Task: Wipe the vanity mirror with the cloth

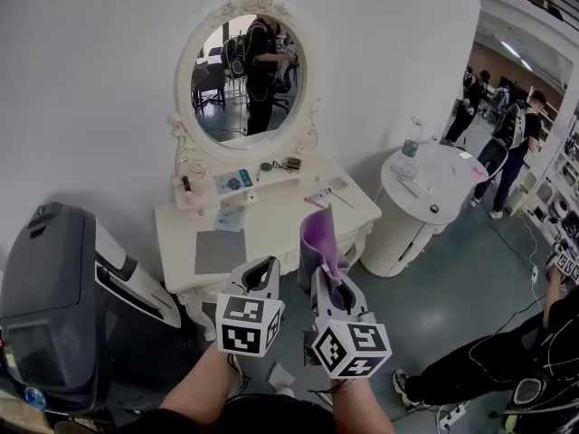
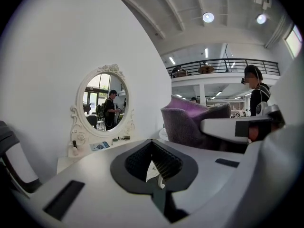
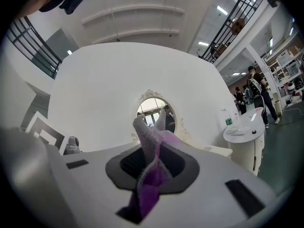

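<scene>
I stand in big open hall, lab or studio sort, not home. Vanity mirror and dressing table set against white wall that ends at right, hall open beyond. Balcony railing above, high ceiling lights, stocked shelves. Grey floor, loose cables. Other people near round white table.

The mirror is mounted at upper centre, behind the vanity top. A round table is placed right of the vanity, a machine at lower left. At bottom centre, before the vanity, the left gripper and right gripper are held side by side, the cloth gripped in the right one.
</scene>
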`<move>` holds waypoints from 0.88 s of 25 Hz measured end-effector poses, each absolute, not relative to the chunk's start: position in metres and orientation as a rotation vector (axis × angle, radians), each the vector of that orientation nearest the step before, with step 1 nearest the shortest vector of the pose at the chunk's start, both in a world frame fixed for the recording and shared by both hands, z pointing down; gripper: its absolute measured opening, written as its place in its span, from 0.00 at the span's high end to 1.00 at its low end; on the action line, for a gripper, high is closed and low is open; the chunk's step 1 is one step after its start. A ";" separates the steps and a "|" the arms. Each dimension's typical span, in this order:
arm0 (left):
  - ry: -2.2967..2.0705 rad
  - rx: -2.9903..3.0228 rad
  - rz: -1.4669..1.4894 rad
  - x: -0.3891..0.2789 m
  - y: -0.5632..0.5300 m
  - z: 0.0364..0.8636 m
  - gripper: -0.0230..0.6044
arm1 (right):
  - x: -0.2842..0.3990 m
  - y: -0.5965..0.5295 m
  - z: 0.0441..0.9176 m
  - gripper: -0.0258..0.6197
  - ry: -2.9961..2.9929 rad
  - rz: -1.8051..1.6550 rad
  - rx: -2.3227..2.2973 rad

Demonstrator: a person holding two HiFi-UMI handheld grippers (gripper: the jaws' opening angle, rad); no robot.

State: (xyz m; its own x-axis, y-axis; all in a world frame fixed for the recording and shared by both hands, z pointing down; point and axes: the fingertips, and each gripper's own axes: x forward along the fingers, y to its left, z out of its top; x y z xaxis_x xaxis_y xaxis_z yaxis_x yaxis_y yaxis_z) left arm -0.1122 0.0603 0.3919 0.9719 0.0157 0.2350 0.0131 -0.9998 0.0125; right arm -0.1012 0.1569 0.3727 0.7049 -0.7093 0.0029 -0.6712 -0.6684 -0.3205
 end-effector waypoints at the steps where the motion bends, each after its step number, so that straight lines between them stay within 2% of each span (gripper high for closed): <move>1: 0.014 3.111 0.371 -0.103 0.062 0.392 0.97 | -0.091 0.158 0.373 0.88 1.099 -0.183 -2.616; 16: -0.175 3.114 0.424 -0.010 0.024 0.409 0.97 | 0.014 0.124 0.388 0.88 1.257 -0.231 -2.562; 22: -0.143 3.127 0.403 0.052 -0.002 0.410 0.97 | 0.071 0.099 0.389 0.88 1.272 -0.215 -2.598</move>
